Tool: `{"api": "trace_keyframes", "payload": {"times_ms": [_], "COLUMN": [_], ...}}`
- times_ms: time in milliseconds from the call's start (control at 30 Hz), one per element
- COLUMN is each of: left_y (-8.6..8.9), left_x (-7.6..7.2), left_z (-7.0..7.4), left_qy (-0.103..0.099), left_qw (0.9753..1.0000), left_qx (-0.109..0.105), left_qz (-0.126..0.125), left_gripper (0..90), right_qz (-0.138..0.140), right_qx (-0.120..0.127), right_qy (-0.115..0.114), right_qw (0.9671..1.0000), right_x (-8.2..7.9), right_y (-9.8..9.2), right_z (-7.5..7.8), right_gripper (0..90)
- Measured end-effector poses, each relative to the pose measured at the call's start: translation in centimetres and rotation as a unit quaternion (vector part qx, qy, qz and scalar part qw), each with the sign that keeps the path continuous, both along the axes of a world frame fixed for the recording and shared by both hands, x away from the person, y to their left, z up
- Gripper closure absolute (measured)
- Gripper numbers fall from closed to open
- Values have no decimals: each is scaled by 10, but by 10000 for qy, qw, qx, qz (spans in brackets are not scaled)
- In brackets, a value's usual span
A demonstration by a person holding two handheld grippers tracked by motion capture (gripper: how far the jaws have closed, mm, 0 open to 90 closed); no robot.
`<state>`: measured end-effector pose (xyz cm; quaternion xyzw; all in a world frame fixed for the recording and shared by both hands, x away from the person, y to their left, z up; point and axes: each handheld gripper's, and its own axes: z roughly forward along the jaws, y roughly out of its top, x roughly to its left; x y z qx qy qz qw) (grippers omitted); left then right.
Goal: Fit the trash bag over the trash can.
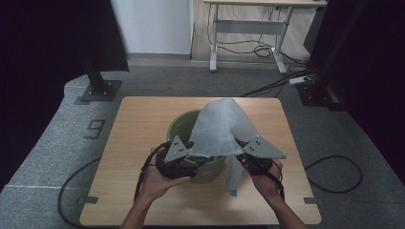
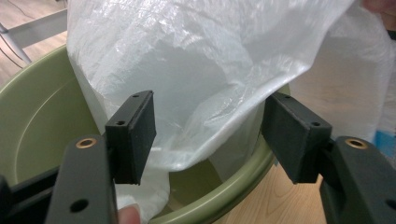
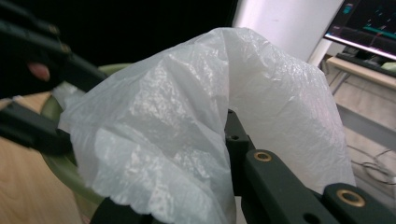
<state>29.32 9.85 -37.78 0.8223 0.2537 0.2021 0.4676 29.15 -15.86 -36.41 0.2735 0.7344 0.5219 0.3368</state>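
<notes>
My left gripper (image 2: pixel 208 140) gapes wide around the white plastic bag (image 2: pixel 205 70) above the green bucket (image 2: pixel 42 121); my right gripper (image 3: pixel 187 186) clamps the bag.

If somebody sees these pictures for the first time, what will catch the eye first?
First the big translucent white plastic bag, billowing up over the round green plastic bucket at the middle of the light wooden table. Next, the two grippers at the bag's lower edge: the left gripper stands open with a fold of bag between its jaws, while the right gripper is draped by the plastic.
</notes>
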Motion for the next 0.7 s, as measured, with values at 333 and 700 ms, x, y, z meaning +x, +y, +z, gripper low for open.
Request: {"api": "trace_keyframes", "payload": {"times_ms": [333, 700], "left_y": [7, 42], "left_x": [-1, 20], "left_z": [7, 8], "left_qy": [22, 517], "left_qw": [9993, 9959], "left_qx": [-349, -638], "left_qz": [94, 373], "left_gripper": [725, 898], "right_qz": [77, 753], "right_qx": [4, 146], "right_qy": [-18, 195], "right_qw": [10000, 9969], "right_x": [-6, -24], "right_y": [1, 2], "right_z": [2, -7], "right_gripper": [884, 656]}}
